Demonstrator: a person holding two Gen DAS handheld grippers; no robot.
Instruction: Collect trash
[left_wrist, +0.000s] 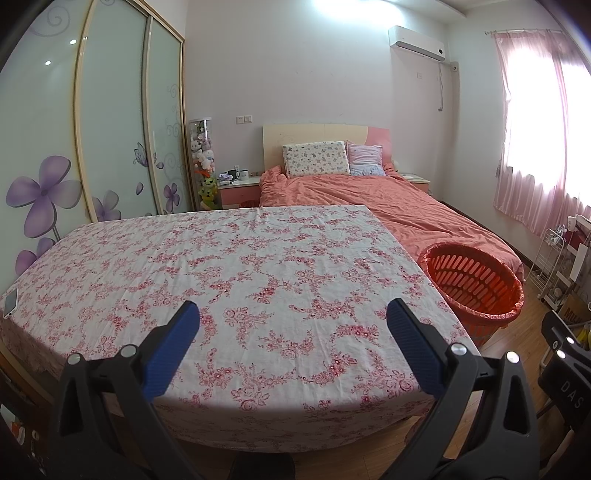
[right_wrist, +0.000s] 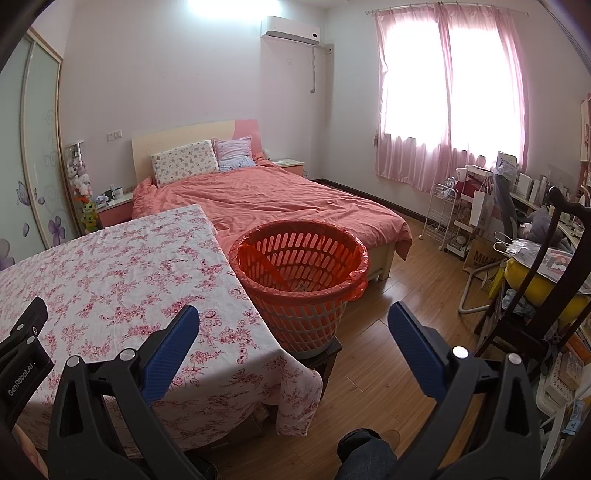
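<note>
Daylight blows out the curtained window (right_wrist: 448, 92) up right of the gripper; ceiling glare overhead; fisheye edges bend, corners vignetted.

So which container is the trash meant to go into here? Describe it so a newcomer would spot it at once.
Start from the table with the floral cloth; at its right edge, in front of the foot of the pink bed, stands the trash basket. It is a round slotted basket lined with an orange-red bag, the only open container nearby.
</note>
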